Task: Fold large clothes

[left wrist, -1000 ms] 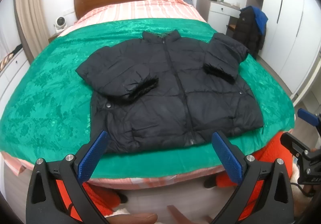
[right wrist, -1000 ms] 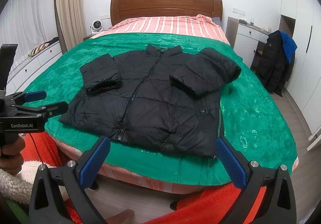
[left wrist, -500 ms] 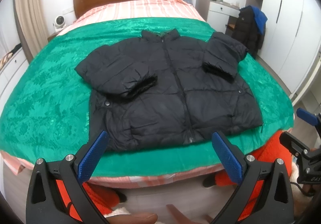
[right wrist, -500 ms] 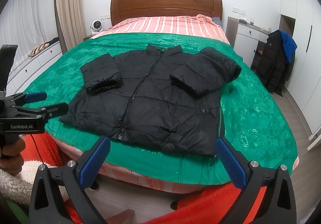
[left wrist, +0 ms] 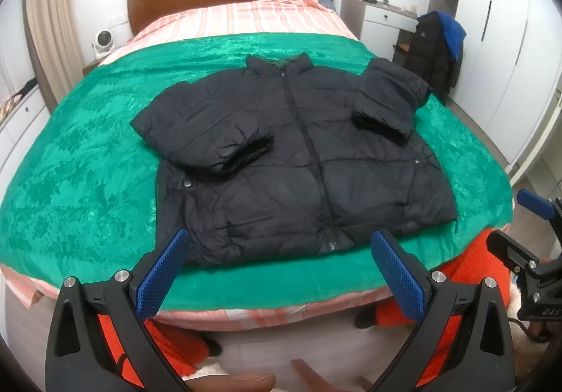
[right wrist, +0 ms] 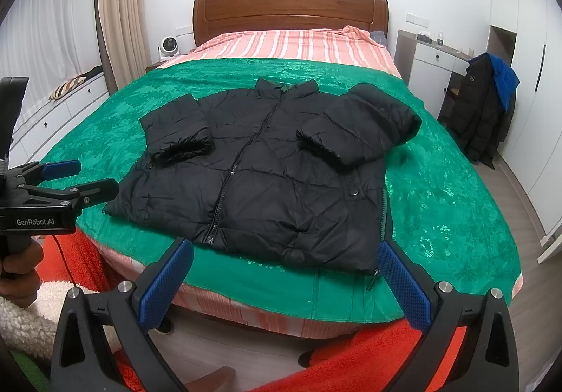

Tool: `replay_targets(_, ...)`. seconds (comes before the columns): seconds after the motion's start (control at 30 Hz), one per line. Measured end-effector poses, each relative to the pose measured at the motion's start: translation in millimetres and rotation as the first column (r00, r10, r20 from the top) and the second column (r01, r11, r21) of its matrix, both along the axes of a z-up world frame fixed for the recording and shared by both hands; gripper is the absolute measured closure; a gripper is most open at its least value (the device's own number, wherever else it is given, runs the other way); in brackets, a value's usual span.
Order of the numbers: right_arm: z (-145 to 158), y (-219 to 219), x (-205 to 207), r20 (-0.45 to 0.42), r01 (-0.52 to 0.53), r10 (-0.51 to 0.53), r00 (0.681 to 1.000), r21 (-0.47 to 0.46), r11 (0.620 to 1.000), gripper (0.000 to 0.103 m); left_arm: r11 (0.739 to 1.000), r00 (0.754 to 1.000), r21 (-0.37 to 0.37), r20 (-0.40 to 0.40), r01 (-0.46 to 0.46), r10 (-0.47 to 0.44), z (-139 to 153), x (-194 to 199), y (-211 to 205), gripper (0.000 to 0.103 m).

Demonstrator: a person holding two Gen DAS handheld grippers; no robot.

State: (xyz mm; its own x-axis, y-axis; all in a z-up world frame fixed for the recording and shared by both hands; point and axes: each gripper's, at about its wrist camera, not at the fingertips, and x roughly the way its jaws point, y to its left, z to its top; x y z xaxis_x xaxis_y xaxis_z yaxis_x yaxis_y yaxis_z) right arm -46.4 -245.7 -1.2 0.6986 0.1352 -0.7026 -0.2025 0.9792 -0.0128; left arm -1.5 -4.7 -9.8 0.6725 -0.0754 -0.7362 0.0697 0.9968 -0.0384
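Note:
A black puffer jacket lies face up on the green blanket of a bed, zipped, with both sleeves folded in over its chest. My left gripper hangs open in front of the jacket's hem, off the bed's foot edge, holding nothing. My right gripper is open too, just short of the hem's right corner. Each gripper shows in the other's view: the left gripper at the left edge, the right gripper at the right edge.
The bed has a wooden headboard and a striped pink sheet. A dark coat with a blue hood hangs by a white desk on the right. White wardrobes line the right wall. A red fleece garment is below the grippers.
Both grippers have eased slightly toward the bed; the jacket sits a little lower and nearer in the views. The jacket itself has not moved.

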Motion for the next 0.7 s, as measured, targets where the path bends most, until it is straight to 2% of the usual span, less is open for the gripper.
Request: replay_targets(0.7,-1.5,0.0,1.4,0.000,0.007,-0.007,1.000,-0.007,1.000,0.000,1.000,1.000,0.001,-0.009,-0.002,0.002,-1.9,0.8,2.1,0.000)
